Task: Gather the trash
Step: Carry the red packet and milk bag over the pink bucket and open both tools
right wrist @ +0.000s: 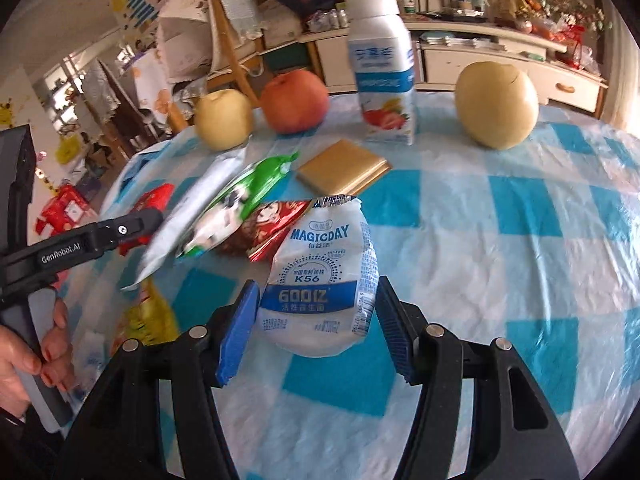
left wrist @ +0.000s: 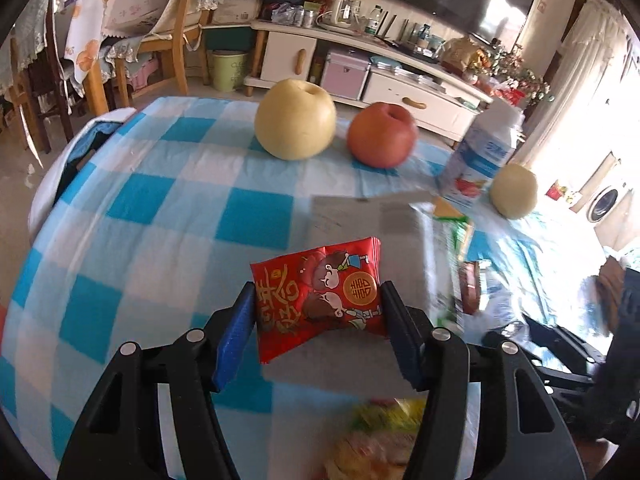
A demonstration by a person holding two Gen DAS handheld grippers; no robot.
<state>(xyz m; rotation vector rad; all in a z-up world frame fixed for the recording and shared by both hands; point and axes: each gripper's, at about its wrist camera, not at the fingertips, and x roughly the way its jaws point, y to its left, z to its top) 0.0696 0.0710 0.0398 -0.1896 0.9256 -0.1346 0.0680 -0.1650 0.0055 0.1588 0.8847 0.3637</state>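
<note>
Red cartoon-printed foil wrapper [left wrist: 320, 300] flat on checked cloth; white crumpled MAGICDAY yogurt pouch [right wrist: 324, 280] lying nearby.

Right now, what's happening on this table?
A person is clearing trash with two handheld grippers. The left gripper has its jaws closed on a red snack packet lifted off the checkered tablecloth. The right gripper has its jaws around a white MAGICDAY pouch. More wrappers lie between them; the pears, apple and yogurt bottle stand at the back.
</note>
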